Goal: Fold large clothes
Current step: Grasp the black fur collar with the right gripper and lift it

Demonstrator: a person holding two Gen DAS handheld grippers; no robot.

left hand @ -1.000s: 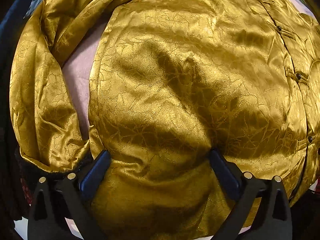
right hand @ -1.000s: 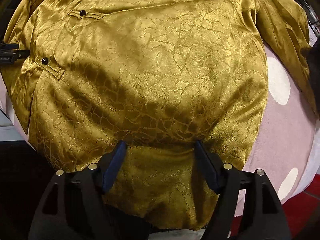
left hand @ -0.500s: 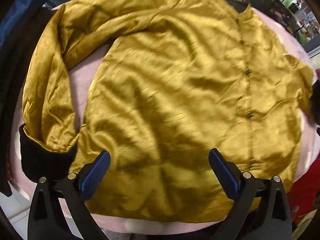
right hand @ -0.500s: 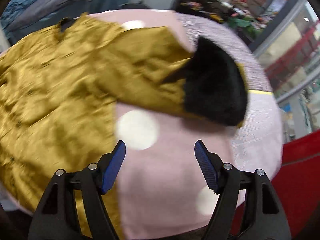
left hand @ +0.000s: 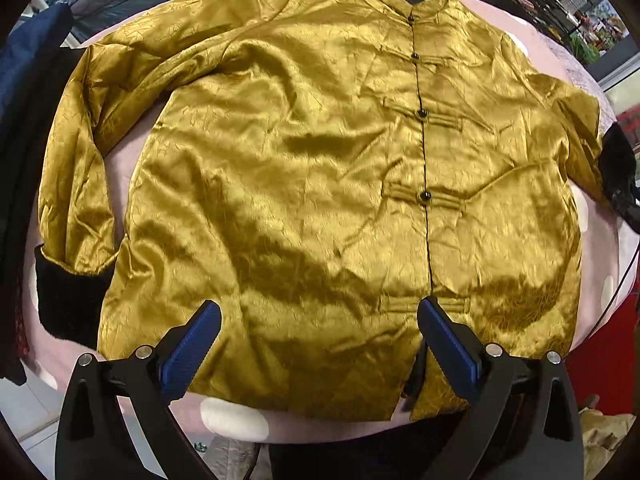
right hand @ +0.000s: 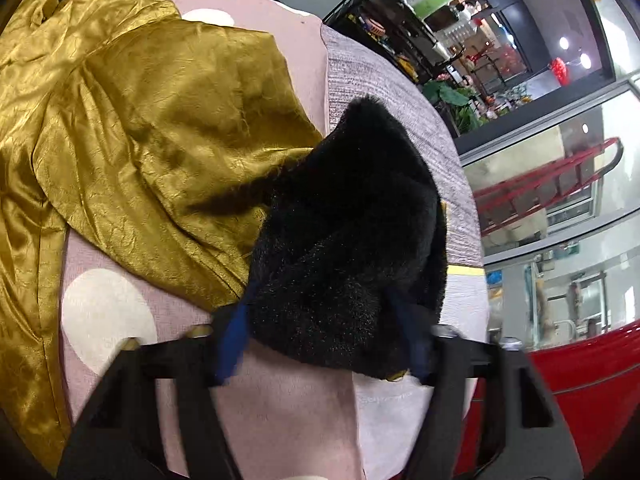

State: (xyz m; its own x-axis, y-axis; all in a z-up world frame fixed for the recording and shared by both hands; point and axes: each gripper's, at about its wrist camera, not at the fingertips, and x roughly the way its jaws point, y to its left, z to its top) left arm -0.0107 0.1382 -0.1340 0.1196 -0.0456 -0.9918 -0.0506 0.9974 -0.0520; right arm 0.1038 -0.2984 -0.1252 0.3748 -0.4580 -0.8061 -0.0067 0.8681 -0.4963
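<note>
Left wrist view looks straight down from well above, taking in the whole shiny gold satin jacket point(left hand: 304, 184) on the pink white-dotted cover point(left hand: 232, 420). Right wrist view tilts down-forward, very close to the jacket's black furry cuff point(right hand: 348, 248). Both share that sleeve and cover.

Shop floor (stocked shelves point(right hand: 436, 20), glass front point(right hand: 560, 184))
</note>
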